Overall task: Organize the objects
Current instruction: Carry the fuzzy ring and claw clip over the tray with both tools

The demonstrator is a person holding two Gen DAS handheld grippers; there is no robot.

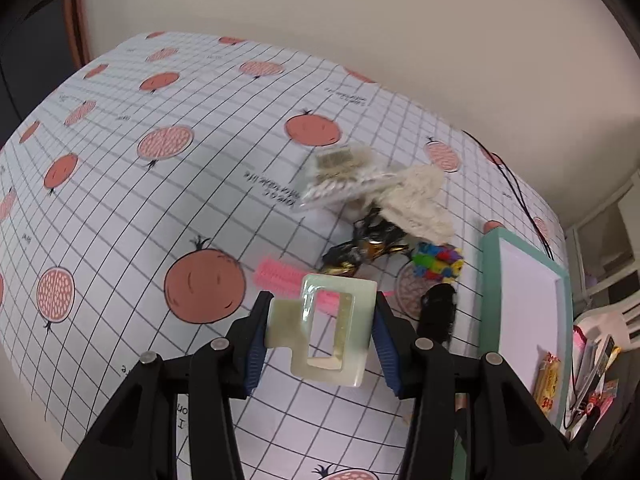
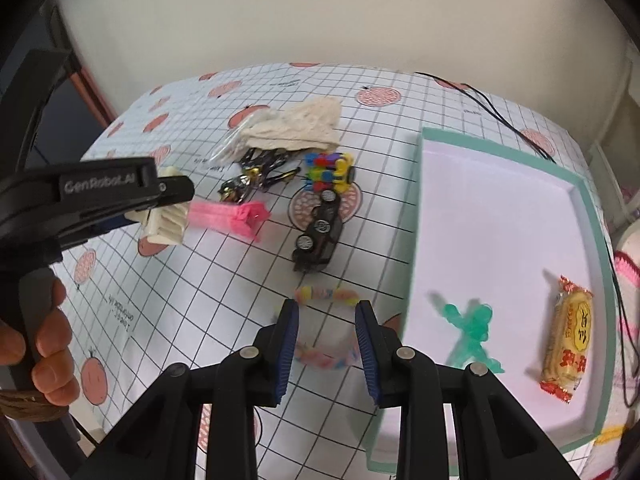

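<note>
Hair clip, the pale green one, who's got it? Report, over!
Left gripper shut on the hair clip, lifted off the table. Right gripper open over the pastel ring. Tray holds a snack bar, green figure.

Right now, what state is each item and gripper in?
Left gripper: shut on the pale green hair claw, held above the table.
Right gripper: open, around a pastel bracelet that lies on the table.
Black toy car: on its side.
Green figure: lying in the tray.
Snack packet: lying in the tray, sealed.
</note>
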